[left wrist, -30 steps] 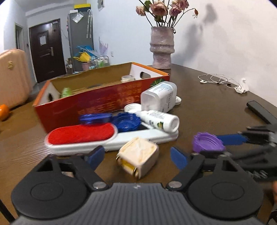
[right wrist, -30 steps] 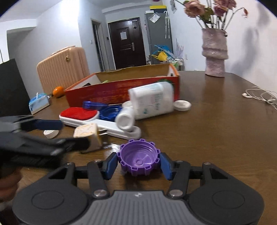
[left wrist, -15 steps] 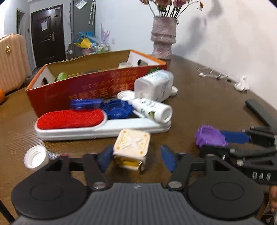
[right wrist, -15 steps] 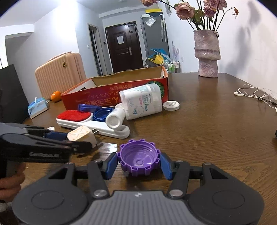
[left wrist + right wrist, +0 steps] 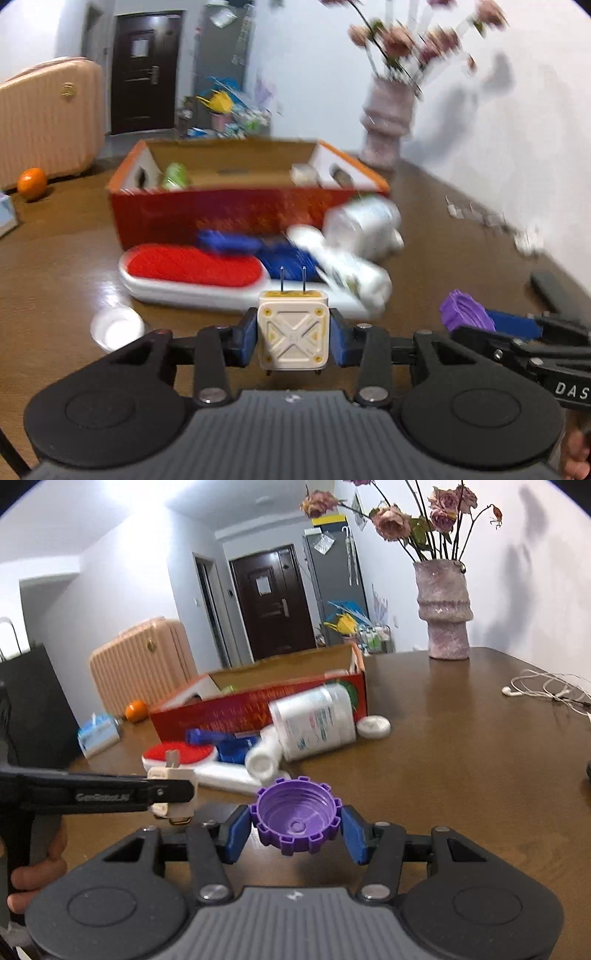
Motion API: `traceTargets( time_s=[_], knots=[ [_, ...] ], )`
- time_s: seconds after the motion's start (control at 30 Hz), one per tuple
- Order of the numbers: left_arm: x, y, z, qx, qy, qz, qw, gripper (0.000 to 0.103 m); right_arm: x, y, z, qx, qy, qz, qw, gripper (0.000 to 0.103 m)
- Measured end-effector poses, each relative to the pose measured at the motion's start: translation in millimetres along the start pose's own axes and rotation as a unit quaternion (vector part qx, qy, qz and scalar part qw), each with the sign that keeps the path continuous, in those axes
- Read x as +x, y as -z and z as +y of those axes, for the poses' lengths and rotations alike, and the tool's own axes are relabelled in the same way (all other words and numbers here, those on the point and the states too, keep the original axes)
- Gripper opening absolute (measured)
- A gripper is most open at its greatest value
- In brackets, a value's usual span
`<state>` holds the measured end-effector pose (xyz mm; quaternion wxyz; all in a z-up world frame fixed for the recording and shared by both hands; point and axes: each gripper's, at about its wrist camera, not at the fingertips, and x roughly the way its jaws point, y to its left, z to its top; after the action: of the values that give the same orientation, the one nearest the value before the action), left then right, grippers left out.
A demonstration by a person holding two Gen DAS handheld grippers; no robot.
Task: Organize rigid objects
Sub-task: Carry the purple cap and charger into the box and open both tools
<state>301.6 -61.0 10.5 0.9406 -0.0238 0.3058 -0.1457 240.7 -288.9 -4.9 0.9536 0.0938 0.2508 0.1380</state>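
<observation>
A cream plug adapter (image 5: 293,332) with its two prongs pointing away sits between the blue pads of my left gripper (image 5: 293,334). The jaws are closing and the pads press its sides, holding it above the table. My right gripper (image 5: 295,829) is shut on a purple ribbed cap (image 5: 295,821), its hollow side up. In the right wrist view the left gripper (image 5: 173,794) reaches in from the left with the adapter (image 5: 173,773). Beyond lie a red-and-white lint brush (image 5: 192,273), blue caps (image 5: 284,262), two white bottles (image 5: 365,225) and an open red cardboard box (image 5: 229,218).
A white cap (image 5: 116,328) lies on the brown table at the left. A white lid (image 5: 375,726) rests by the big bottle. A vase of dried flowers (image 5: 443,616) and an earphone cable (image 5: 546,690) are at the right. An orange (image 5: 32,180) and a tissue pack (image 5: 98,734) sit far left.
The left jaws have come together onto the plug adapter and raised it from the table. The right gripper with the purple cap has risen a little.
</observation>
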Motion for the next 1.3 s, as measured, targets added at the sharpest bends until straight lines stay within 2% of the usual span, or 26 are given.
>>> traceTargets(
  time_s=[0.1, 0.2, 0.3, 0.37, 0.47, 0.57, 0.63, 0.73, 0.83, 1.0, 1.13, 1.3],
  knots=[
    [-3, -35, 24, -0.024, -0.008, -0.021, 0.9995, 0.039, 9, -29, -5, -0.001, -0.037, -0.014, 0.999, 0.052],
    [16, -87, 47, -0.019, -0.025, -0.019, 0.9993, 0.039, 38, -77, -13, 0.000, -0.068, -0.015, 0.998, 0.052],
    [61, -144, 64, -0.013, -0.037, -0.004, 0.9992, 0.039, 89, -143, -15, -0.008, -0.081, -0.014, 0.997, 0.052],
    [106, -177, 73, -0.019, -0.043, 0.033, 0.9983, 0.039, 142, -186, -11, -0.019, -0.090, 0.012, 0.996, 0.052],
    [172, -206, 85, -0.031, -0.069, 0.068, 0.9948, 0.039, 232, -223, -6, -0.035, -0.046, 0.074, 0.996, 0.052],
    [226, -217, 99, -0.050, -0.106, 0.095, 0.9885, 0.039, 310, -235, -9, -0.024, 0.007, 0.138, 0.990, 0.052],
    [251, -220, 107, -0.056, -0.113, 0.114, 0.9854, 0.039, 338, -235, -12, -0.004, 0.014, 0.155, 0.988, 0.052],
    [272, -221, 111, -0.050, -0.122, 0.135, 0.9820, 0.042, 369, -232, -11, -0.014, 0.037, 0.186, 0.982, 0.053],
    [277, -222, 109, -0.034, -0.125, 0.133, 0.9826, 0.043, 380, -228, -9, -0.031, 0.065, 0.190, 0.979, 0.055],
    [259, -227, 108, -0.028, -0.107, 0.110, 0.9877, 0.057, 366, -234, -11, -0.019, 0.053, 0.176, 0.983, 0.073],
    [222, -232, 109, -0.028, -0.100, 0.093, 0.9902, 0.069, 335, -249, -19, -0.013, 0.049, 0.156, 0.986, 0.076],
    [158, -232, 103, 0.018, -0.094, 0.057, 0.9938, 0.086, 279, -263, -32, 0.000, 0.032, 0.136, 0.990, 0.080]
  ],
)
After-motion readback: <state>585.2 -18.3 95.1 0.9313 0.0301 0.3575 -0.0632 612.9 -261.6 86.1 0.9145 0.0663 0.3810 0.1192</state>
